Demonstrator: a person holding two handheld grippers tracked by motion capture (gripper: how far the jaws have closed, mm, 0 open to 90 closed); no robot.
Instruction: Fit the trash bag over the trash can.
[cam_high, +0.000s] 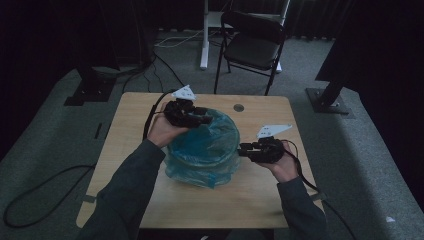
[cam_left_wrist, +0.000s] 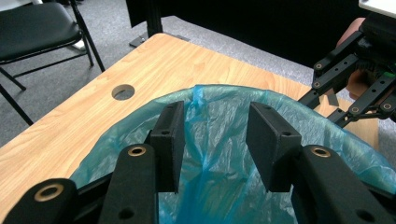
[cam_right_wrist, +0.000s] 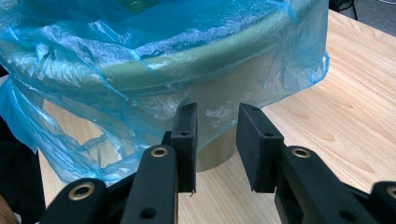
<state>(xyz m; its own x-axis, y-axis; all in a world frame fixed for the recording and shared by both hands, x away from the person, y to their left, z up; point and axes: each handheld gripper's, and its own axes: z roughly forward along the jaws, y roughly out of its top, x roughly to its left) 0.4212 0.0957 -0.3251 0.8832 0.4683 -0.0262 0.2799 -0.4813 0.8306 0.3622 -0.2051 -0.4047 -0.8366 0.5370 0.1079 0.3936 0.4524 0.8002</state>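
Bin (cam_high: 204, 155) stands near the middle of the tabletop (cam_high: 260, 195), lined with a blue bag (cam_high: 210, 135) whose edge is folded out over the rim and hangs loose down the sides. High view is dim: the bin wall is hidden under the plastic, and the inside cannot be made out. In the right gripper view the pale green wall (cam_right_wrist: 219, 140) shows below the bag's hem; the bin's far side is cut off at the top edge. In the left gripper view the bag's inside (cam_left_wrist: 219, 154) is wrinkled plastic only, bottom cut off.

Left gripper (cam_high: 202, 119) is held at the far-left rim, pointing across the mouth of the bin; its jaws stand apart over the bag opening, and no pad presses on the plastic. Left forearm comes in from the lower left, hand (cam_high: 162, 131) raised above the rim.

Right gripper (cam_high: 242, 150) is held level at the bin's right side, pointing at the wall. Its jaws are open, close to the hanging bag, with nothing pinched between them. Right hand (cam_high: 284, 167) sits low, near the tabletop.
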